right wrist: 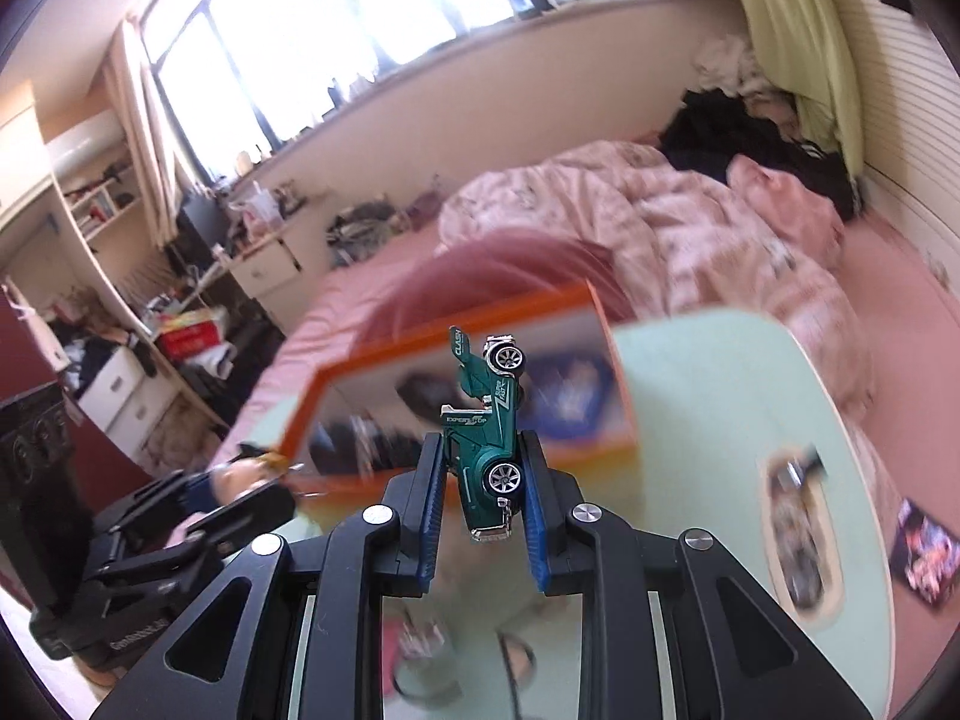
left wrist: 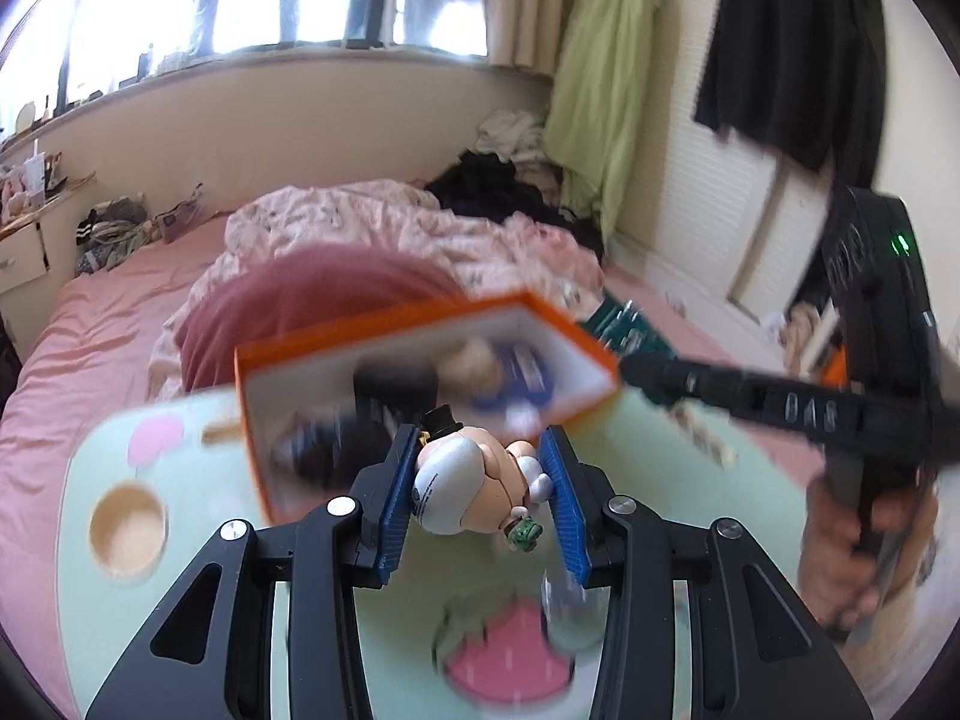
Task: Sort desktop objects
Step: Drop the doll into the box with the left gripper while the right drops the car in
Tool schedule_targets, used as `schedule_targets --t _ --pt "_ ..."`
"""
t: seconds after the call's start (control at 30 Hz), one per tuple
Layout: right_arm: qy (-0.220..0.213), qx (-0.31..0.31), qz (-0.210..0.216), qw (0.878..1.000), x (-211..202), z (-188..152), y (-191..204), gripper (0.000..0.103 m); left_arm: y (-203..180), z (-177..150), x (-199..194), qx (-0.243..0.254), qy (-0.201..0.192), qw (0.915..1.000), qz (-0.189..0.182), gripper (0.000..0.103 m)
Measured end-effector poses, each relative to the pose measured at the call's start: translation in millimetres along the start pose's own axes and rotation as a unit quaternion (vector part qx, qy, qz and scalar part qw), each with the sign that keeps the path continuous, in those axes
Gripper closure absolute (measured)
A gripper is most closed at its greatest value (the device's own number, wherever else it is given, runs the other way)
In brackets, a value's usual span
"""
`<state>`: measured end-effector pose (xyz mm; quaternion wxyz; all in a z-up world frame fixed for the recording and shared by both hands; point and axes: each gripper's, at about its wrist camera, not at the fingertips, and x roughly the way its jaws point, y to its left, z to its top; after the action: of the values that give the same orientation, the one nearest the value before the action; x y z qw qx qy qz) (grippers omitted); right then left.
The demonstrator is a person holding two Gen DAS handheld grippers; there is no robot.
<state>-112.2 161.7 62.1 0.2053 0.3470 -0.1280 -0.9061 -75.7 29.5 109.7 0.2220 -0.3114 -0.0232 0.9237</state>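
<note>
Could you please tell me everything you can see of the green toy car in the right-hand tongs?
The green toy car is a small glossy model, apparently die-cast, with white lettering on its dark green body, silver spoked wheels with black tyres and a chrome bumper. It stands on end, one end up and the bumper end down, wheels facing right in the right wrist view. The right tongs are shut on it, their blue pads pressing its sides, holding it clear above the pale green table.

A small plastic figurine with a black top hat and white-and-peach body (left wrist: pixel 462 480) sits at centre frame in the left wrist view, pinched between blue pads. In the right wrist view, a green die-cast toy car with silver spoked wheels (right wrist: pixel 489 438) stands on end at centre, likewise clamped. Behind both, blurred, an orange-rimmed open cardboard box (left wrist: pixel 420 384) tilts above the pale green tabletop.
</note>
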Motion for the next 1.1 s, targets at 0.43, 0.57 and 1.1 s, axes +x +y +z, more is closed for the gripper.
schedule_targets --t 0.43,0.57,1.1 --pt "-0.027 -0.021 -0.023 0.999 13.0 1.3 3.3 0.04 33.4 -15.2 0.5 -0.084 -0.05 0.995 0.02 0.019" --pt "-0.027 -0.071 -0.049 0.996 -14.6 -34.5 16.2 0.026 18.7 -40.1 -21.4 -0.048 -0.016 0.9984 0.027 0.019" --pt "0.046 -0.207 -0.058 0.976 5.8 -158.2 28.4 0.0 5.1 -124.5 0.1 -0.014 0.102 0.9876 0.118 0.001"
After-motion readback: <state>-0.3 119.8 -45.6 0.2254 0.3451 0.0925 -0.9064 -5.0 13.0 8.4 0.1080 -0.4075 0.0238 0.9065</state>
